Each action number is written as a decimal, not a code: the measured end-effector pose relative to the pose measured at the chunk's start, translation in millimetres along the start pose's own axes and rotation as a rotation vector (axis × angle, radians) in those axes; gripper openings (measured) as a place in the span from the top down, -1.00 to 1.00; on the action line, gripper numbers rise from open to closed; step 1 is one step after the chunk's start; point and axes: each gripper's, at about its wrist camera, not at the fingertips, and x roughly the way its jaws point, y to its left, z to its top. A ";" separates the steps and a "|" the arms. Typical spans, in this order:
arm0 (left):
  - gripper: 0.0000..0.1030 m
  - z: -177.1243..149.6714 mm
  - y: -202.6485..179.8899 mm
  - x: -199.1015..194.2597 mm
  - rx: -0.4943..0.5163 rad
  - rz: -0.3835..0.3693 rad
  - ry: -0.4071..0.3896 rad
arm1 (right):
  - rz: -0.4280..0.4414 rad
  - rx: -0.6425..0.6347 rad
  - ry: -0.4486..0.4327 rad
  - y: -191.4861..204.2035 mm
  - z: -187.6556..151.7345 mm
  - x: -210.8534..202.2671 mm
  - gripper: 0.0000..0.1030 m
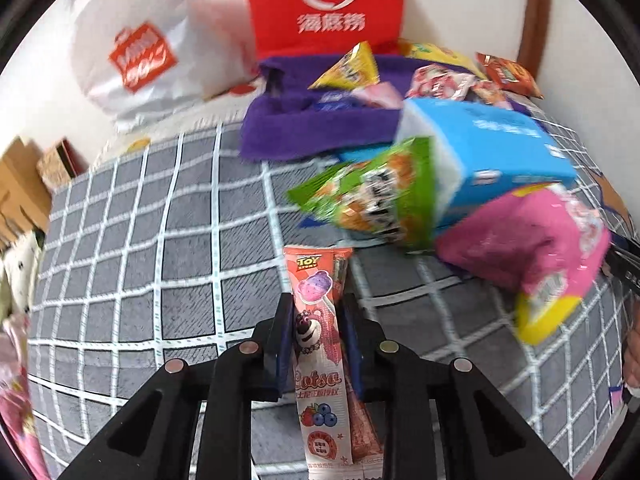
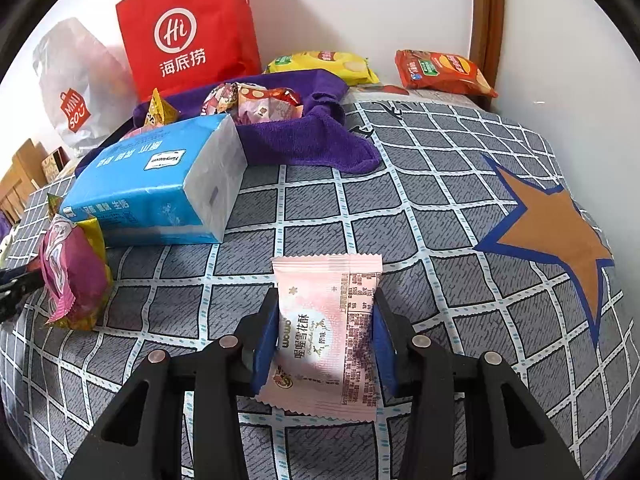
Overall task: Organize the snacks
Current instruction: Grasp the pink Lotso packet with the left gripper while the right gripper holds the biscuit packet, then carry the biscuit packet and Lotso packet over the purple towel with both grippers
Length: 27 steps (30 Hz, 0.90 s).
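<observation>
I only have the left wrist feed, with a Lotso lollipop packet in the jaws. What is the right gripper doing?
Observer: The right gripper is shut on a pale pink snowflake-crisp packet, held above the checked bedcover.
Operator: Anything on the bed's right side that my view cuts off?
Observer: Yes, an orange star with a blue border is printed on the cover there.
Operator: What lies behind the purple cloth?
Observer: A yellow chip bag rests right behind the purple cloth, and a red chip bag lies further right by the wooden frame.
</observation>
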 end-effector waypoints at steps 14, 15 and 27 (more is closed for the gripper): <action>0.24 -9.4 7.9 2.8 -0.026 -0.055 -0.106 | -0.006 -0.017 0.003 2.3 0.5 1.4 0.10; 0.17 -10.0 6.5 2.0 -0.024 -0.063 -0.105 | -0.011 -0.021 0.003 2.4 0.4 1.7 0.10; 0.00 -8.7 0.7 4.4 0.006 -0.065 -0.098 | -0.012 -0.035 0.005 4.2 0.0 1.8 0.05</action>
